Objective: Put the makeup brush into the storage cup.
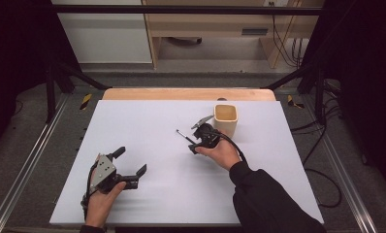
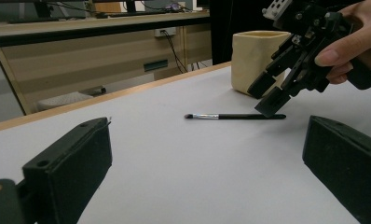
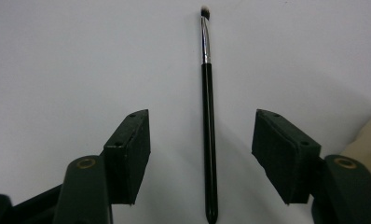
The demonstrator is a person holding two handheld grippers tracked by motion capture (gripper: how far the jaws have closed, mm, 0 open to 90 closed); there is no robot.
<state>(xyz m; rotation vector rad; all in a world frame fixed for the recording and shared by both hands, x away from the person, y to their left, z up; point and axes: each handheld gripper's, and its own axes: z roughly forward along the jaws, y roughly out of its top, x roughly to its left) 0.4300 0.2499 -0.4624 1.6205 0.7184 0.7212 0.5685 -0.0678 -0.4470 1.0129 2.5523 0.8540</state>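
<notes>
While a dark frame of black posts and a crossbar boxes the scene, a grey floor [image 1: 36, 160] runs round the table, with loose cables at 3 o'clock and a pale wood cabinet [image 1: 210, 29] at 12 o'clock beyond the far edge. Next in size comes the table [image 1: 147, 121] itself: a white sheet over a wooden top whose tan edge shows along the far side.

A cream cup [image 1: 226, 120] with squared sides stands upright at about 1 o'clock from the table's middle; its mouth is open and what shows of its inside looks bare. From the left gripper view the cup [image 2: 256, 63] stands just behind the right gripper [image 2: 272, 100].

At 7 o'clock on the sheet the left gripper [image 1: 130, 167] rests in a hand, jaws spread wide with nothing between them.

Just beside the cup, at its 8 o'clock, the right gripper [image 1: 193, 143] tilts down over the sheet, held in a hand with a dark sleeve. Its jaws stand about half apart, one on each side of the brush, and neither pad touches it.

Smallest is the brush [image 3: 209, 130], a thin black handle with a silver ferrule and a small dark tip. It lies flat on the sheet, near the middle, tip pointing away from the cup, well apart from the left gripper.
</notes>
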